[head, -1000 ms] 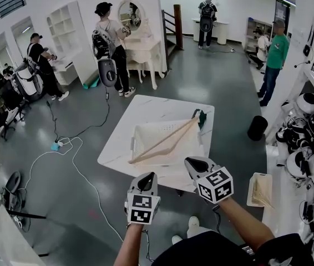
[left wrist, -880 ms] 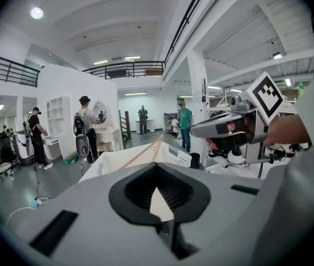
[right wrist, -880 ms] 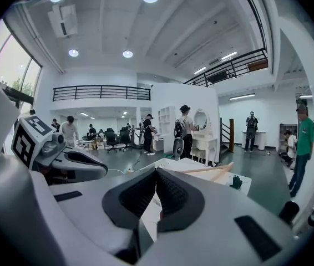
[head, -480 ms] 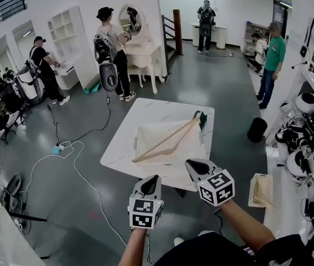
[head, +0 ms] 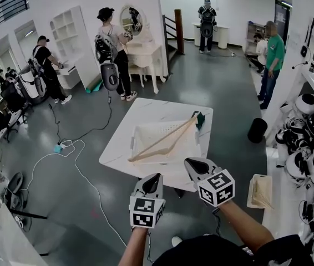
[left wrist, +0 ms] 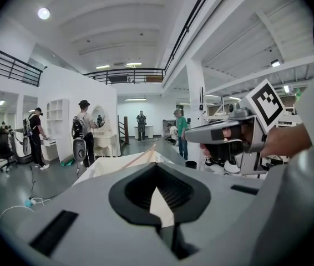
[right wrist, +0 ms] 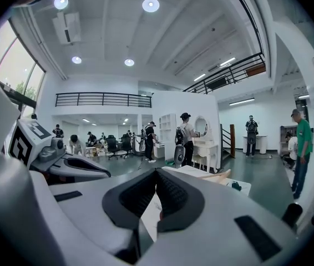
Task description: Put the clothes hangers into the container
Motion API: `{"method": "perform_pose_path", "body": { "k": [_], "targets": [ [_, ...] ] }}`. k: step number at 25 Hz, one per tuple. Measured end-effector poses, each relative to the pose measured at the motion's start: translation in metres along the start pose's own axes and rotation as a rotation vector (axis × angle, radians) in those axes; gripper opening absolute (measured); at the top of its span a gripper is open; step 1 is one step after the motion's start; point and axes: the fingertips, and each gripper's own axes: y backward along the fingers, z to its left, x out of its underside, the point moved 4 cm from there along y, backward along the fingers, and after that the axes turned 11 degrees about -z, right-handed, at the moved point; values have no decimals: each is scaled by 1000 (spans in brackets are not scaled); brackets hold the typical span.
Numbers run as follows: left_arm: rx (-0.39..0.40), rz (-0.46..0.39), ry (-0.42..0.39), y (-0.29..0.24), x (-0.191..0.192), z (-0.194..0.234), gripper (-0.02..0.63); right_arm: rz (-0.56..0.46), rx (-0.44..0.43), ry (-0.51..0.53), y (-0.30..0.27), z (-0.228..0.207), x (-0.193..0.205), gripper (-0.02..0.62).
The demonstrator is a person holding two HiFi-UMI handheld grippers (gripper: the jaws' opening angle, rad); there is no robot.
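Note:
A white slatted basket (head: 140, 133) stands on a white table (head: 146, 108). Long wooden hangers (head: 165, 139) lie slantwise across the basket, one end past its near left rim. The hangers' tip (left wrist: 145, 156) also shows in the left gripper view, and the hangers (right wrist: 218, 174) show again in the right gripper view. My left gripper (head: 152, 177) hovers shut and empty just short of the table's near edge. My right gripper (head: 192, 162), beside it over the near right corner, is shut with nothing in it. Both point toward the basket.
A small green thing (head: 201, 118) lies by the basket's far right corner. A white bin with more wooden hangers (head: 261, 190) sits on the floor to the right, beside a black pail (head: 257, 128). A cable (head: 74, 159) runs over the floor at left. Several people stand further off.
Both grippers have drifted slightly up and toward the table, still shut. The basket and hangers lie as before.

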Motion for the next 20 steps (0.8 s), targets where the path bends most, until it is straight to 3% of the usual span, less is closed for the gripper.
{"method": "perform_pose_path", "body": {
  "k": [20],
  "targets": [
    [-66, -61, 21, 4, -36, -67, 5, -76, -64, 11, 66, -14, -32, 18]
  ]
}}
